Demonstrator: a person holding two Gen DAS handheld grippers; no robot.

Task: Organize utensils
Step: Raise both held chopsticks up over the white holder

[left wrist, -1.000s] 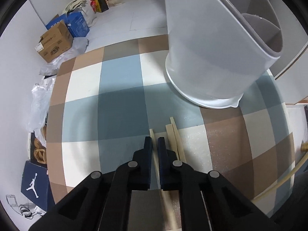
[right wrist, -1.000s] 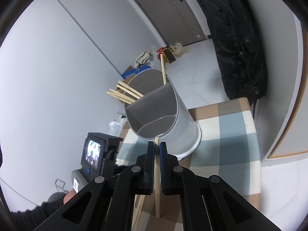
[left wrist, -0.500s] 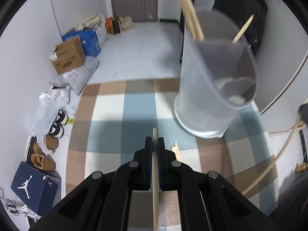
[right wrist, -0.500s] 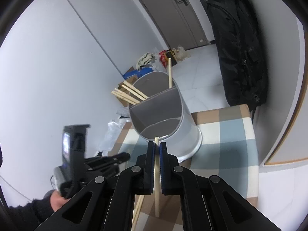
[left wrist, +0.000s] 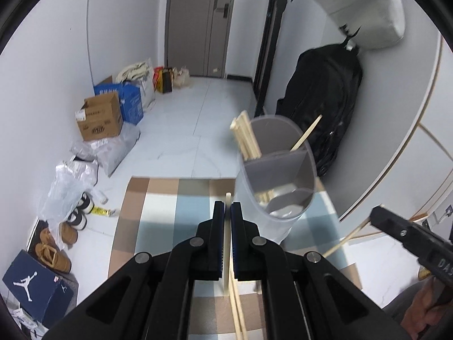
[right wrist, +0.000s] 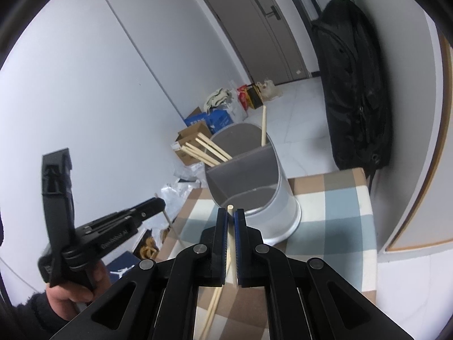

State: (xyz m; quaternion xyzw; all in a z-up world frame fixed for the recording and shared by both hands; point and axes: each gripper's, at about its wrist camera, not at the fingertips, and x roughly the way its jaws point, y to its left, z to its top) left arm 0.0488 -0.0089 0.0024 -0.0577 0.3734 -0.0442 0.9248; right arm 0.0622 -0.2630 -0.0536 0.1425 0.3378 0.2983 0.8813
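My left gripper (left wrist: 228, 208) is clamped on a single wooden chopstick (left wrist: 226, 243), its tip standing just past the fingertips. My right gripper (right wrist: 231, 215) is likewise closed on another chopstick (right wrist: 231, 238), tip protruding slightly. Both are raised above the checked tablecloth (right wrist: 334, 221). The grey divided utensil holder (right wrist: 254, 187) stands on the cloth ahead of both grippers, toward the far edge of the table. Its far compartment contains a bundle of chopsticks (right wrist: 203, 150) leaning left and one lone stick (right wrist: 264, 124) leaning right; the near compartments show no sticks. Loose chopsticks (left wrist: 236, 303) lie on the cloth below my left gripper. A black bag (left wrist: 325, 96) stands against the far right wall.
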